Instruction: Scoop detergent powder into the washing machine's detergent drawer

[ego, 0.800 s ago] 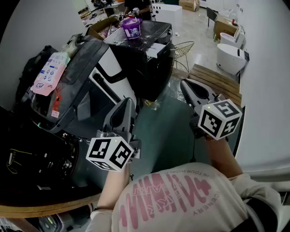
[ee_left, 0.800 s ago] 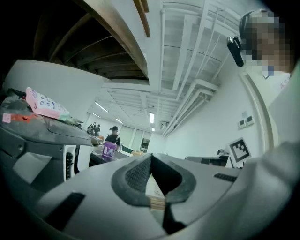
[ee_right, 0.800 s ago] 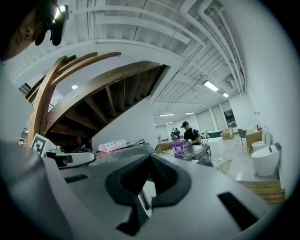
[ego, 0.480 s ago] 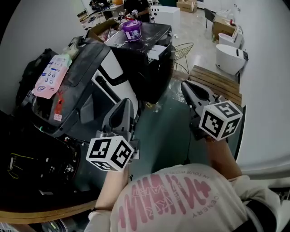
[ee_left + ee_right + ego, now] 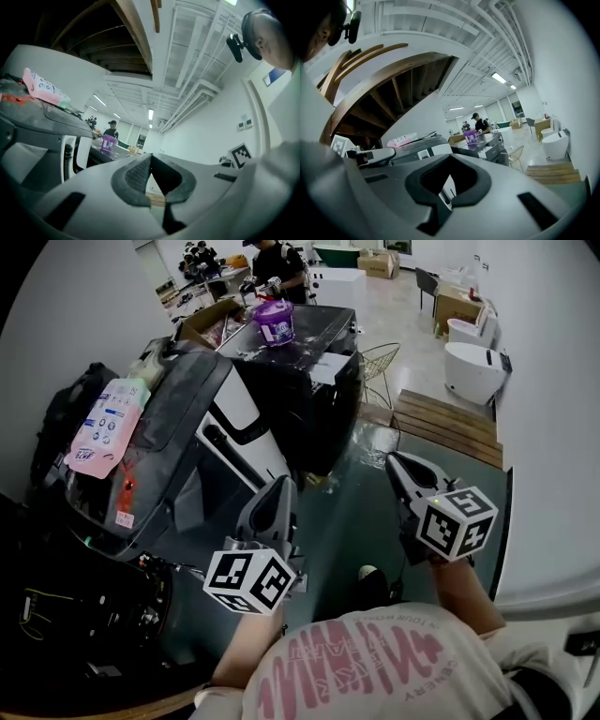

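Detergent tub (image 5: 275,322), purple, stands on top of the dark washing machine (image 5: 314,381) at the far end of the scene, well apart from both tools. On the near side, the left hand-held gripper (image 5: 279,486) is clenched on nothing and points toward the tub. The right hand-held gripper (image 5: 396,461), further right over the floor (image 5: 347,512), is likewise clenched and empty. A pink pack (image 5: 103,423) lies on the nearer grey machine (image 5: 178,427) at left.

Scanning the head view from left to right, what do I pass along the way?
pink pouch → left gripper → right gripper → white toilet. The purple tub lines up with the left gripper, so I've left it out.
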A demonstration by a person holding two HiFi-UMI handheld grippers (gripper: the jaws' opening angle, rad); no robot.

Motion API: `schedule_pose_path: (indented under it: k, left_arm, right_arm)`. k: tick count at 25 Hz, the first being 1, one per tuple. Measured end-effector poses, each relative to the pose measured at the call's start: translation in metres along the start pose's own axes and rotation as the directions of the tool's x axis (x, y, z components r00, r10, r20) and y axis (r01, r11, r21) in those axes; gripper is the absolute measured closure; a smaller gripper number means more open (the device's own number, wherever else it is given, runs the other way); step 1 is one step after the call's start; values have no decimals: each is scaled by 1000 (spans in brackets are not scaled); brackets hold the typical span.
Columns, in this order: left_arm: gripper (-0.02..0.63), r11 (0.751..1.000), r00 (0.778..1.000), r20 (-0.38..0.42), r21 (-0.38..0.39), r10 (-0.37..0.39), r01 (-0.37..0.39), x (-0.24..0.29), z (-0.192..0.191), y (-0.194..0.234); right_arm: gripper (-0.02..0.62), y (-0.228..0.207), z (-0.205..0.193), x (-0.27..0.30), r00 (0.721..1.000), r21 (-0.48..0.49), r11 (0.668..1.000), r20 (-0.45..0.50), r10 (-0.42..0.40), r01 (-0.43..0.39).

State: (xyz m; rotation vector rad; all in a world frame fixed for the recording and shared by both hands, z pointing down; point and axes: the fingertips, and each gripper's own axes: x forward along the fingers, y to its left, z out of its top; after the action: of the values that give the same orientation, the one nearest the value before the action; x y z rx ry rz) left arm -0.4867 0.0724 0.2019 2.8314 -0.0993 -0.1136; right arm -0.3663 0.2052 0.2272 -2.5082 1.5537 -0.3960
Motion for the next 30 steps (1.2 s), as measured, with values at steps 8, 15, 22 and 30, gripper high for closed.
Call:
schedule_pose_path:
  k: [8, 15, 22, 30]
  left_arm:
    - [603, 1000, 1000, 9, -17, 17, -16, 79, 10, 35]
    - [603, 1000, 998, 65, -12, 14, -13, 172, 31, 54]
    - [603, 999, 995, 94, 22, 30, -32, 247, 41, 61]
    - [603, 1000, 997, 81, -12, 19, -18, 284, 15, 64]
  right_arm:
    - [597, -46, 26, 68, 1000, 42, 999, 13, 8, -8]
    - [597, -97, 69, 137, 998, 7, 998, 13, 66, -66]
    - [597, -145, 107, 190, 991, -15, 991, 37, 133, -132]
    - [597, -185, 98, 223, 986, 5, 986, -1, 168, -168]
